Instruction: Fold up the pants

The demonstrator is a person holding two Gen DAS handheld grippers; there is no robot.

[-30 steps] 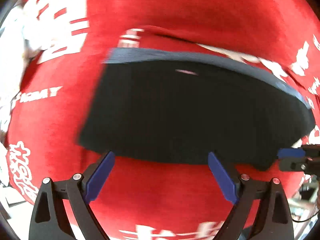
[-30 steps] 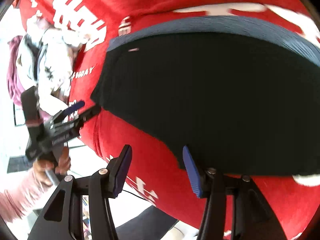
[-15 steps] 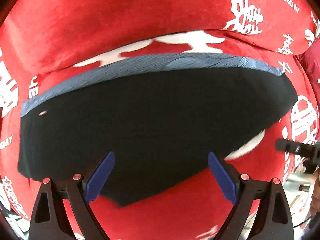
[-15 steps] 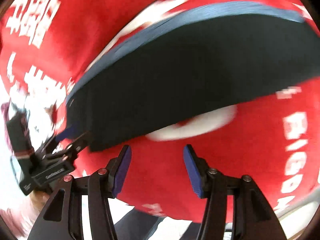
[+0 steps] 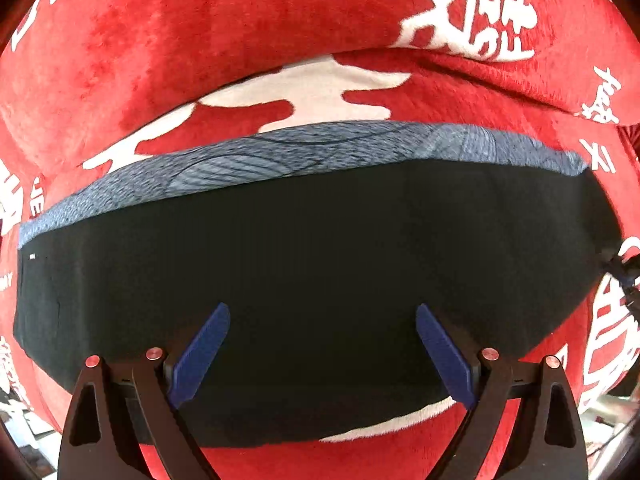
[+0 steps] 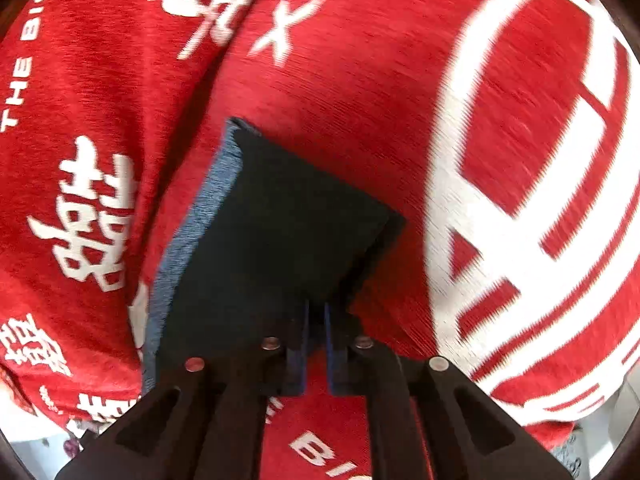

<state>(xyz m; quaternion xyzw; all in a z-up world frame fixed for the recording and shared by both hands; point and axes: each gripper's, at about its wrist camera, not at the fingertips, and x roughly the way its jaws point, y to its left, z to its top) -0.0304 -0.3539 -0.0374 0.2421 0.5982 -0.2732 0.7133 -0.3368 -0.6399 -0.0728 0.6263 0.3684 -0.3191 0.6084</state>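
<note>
Right hand-held gripper (image 6: 316, 312) pinches the pants (image 6: 276, 240) at a corner edge; left hand-held gripper (image 5: 322, 344) hangs spread above them — that thin bite could slip, and the fold sag onto the red blanket (image 6: 400, 80).

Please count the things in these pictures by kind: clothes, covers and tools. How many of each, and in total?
Clothes: 1, the black pants
Covers: 1, the red blanket
Tools: 2, the left tool and the right tool
Total: 4
</note>
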